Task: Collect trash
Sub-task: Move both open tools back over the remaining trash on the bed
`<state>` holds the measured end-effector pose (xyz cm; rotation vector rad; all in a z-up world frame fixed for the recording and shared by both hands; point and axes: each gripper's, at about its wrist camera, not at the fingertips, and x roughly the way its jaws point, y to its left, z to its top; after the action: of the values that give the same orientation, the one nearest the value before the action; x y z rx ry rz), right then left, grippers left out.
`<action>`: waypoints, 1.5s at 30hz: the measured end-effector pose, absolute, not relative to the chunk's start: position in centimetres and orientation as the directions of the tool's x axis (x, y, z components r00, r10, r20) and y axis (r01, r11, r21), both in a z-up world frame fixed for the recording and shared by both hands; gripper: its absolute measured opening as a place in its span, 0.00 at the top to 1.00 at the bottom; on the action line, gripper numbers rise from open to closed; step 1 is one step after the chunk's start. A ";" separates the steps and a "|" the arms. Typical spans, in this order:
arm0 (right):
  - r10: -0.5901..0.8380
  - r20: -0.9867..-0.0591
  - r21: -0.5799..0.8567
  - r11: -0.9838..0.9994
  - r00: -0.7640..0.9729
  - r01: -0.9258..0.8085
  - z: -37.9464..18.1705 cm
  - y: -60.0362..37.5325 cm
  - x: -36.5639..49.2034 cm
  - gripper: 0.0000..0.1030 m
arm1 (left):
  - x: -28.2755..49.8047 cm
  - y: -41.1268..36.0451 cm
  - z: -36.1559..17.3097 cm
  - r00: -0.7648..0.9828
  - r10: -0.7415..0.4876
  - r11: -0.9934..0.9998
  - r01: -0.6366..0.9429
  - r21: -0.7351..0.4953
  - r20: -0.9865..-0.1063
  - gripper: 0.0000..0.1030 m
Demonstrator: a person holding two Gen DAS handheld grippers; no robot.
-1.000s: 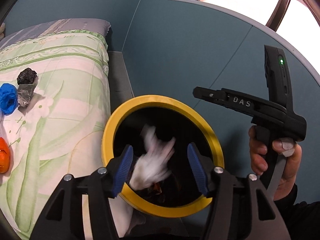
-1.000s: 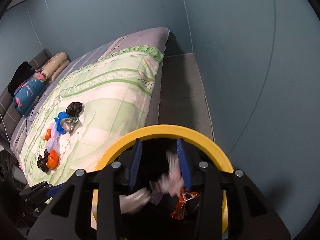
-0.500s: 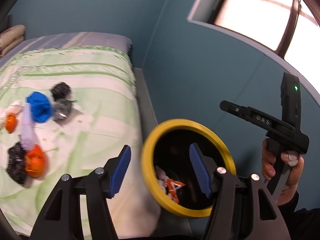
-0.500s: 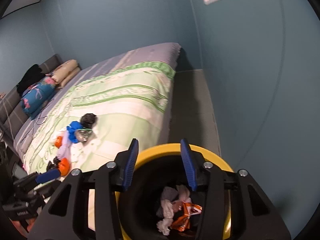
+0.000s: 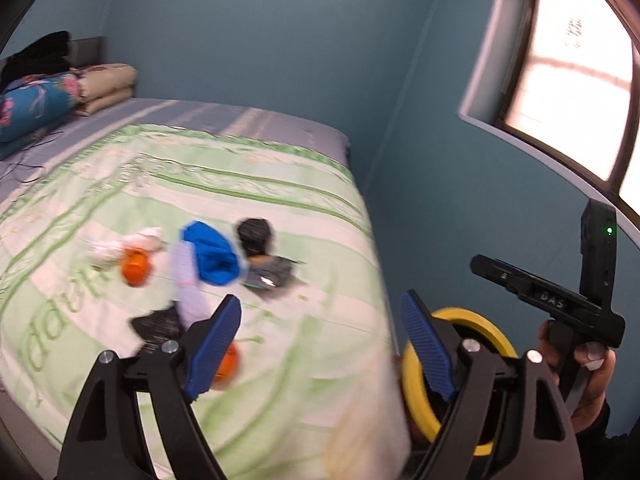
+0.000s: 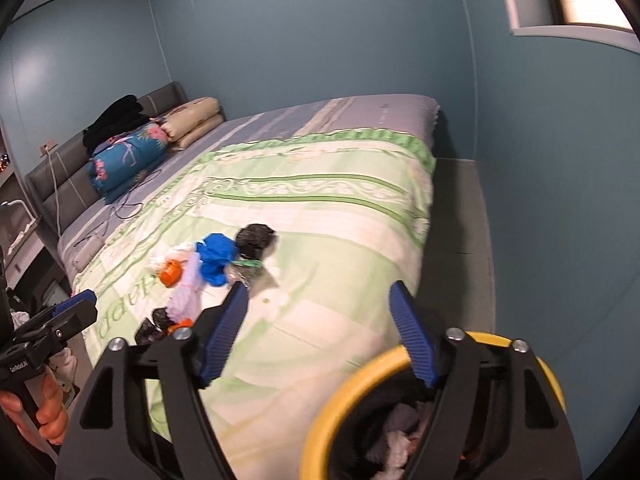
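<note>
Trash, loose, on the green-and-white quilt of the bed (image 6: 328, 200): a black crumpled wad (image 6: 254, 240) farthest toward the foot end, touching a blue crumpled bag (image 6: 216, 258); just beside both, a silvery foil wrapper (image 6: 250, 274); a pale lilac strip (image 6: 186, 292) running from the blue bag toward the near edge; an orange piece (image 6: 170, 272) next to a white crumpled tissue (image 5: 120, 246); nearer the edge, a flat black wrapper (image 5: 158, 324) and a second orange piece (image 5: 228, 364), the latter partly hidden behind a blue pad in the left wrist view. Bin, black with a yellow rim (image 6: 348, 384), standing on the floor close against the side of the bed — inside it, white and pale crumpled scraps (image 6: 394, 436) and a sliver of orange. Left gripper (image 5: 320, 344): jaws wide apart, holding nothing, aimed over the bed edge with the bin rim behind its right-hand pad. Right gripper (image 6: 320, 332): jaws likewise spread and empty, above the bin mouth, pointing toward the pile. Both handles seen gripped by bare hands in the opposite views. Bedding at the headboard: blue floral bundle (image 6: 128, 156), folded beige quilt (image 6: 194, 120), black garment (image 6: 114, 120). Walls teal; window (image 5: 572, 80) bright at upper right.
</note>
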<state>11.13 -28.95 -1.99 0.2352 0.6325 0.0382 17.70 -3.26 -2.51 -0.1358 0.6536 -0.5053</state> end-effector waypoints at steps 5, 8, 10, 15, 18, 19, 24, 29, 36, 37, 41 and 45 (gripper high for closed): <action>0.137 -0.580 0.222 0.975 0.803 -0.006 -1.9 -26.3 13.9 0.21 | 19.0 0.1 -3.0 0.729 -0.423 0.906 0.334 -0.260 -0.539 0.16; 0.142 -0.573 0.190 0.981 0.807 -0.037 -2.0 -24.6 15.3 0.18 | 19.9 2.3 -3.7 0.740 -0.396 0.917 0.285 -0.279 -0.544 0.15; 0.147 -0.573 0.176 0.983 0.807 -0.054 -2.1 -23.6 16.4 0.17 | 20.2 3.5 -4.2 0.747 -0.377 0.924 0.260 -0.282 -0.547 0.15; 0.160 -0.576 0.144 0.985 0.801 -0.093 -2.8 -21.7 18.6 0.12 | 21.4 6.0 -6.2 0.743 -0.337 0.937 0.202 -0.285 -0.578 0.14; 0.159 -0.587 0.122 0.987 0.794 -0.108 -3.4 -20.7 19.8 0.12 | 22.0 7.1 -7.6 0.730 -0.319 0.941 0.169 -0.293 -0.604 0.14; 0.164 -0.595 0.117 0.986 0.787 -0.118 -3.8 -20.3 20.3 0.12 | 22.2 7.4 -8.0 0.725 -0.317 0.941 0.163 -0.295 -0.611 0.14; 0.172 -0.625 0.092 0.985 0.761 -0.147 -5.5 -19.0 22.2 0.12 | 23.2 8.3 -10.7 0.691 -0.310 0.943 0.139 -0.301 -0.653 0.14; 0.156 -0.672 0.085 0.987 0.724 -0.134 -7.7 -18.8 24.1 0.12 | 24.1 8.2 -13.0 0.654 -0.314 0.943 0.132 -0.305 -0.689 0.14; 0.121 -0.736 0.042 0.990 0.666 -0.133 -10.7 -18.4 25.9 0.12 | 25.2 7.6 -15.4 0.612 -0.321 0.945 0.152 -0.291 -0.723 0.14; 0.124 -0.745 0.046 0.990 0.655 -0.134 -11.1 -18.4 26.2 0.12 | 25.4 7.5 -15.8 0.605 -0.324 0.944 0.155 -0.291 -0.728 0.14; 0.142 -0.763 0.065 0.987 0.630 -0.145 -12.1 -18.0 27.3 0.11 | 25.9 7.5 -16.9 0.583 -0.340 0.938 0.154 -0.310 -0.738 0.14; 0.140 -0.769 0.053 0.986 0.624 -0.156 -12.4 -17.2 28.3 0.11 | 26.6 7.6 -17.7 0.567 -0.336 0.939 0.139 -0.314 -0.752 0.14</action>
<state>28.31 -17.21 -12.37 -0.0193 0.8808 0.1701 26.61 7.59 -17.74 -0.2303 0.9280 -0.2818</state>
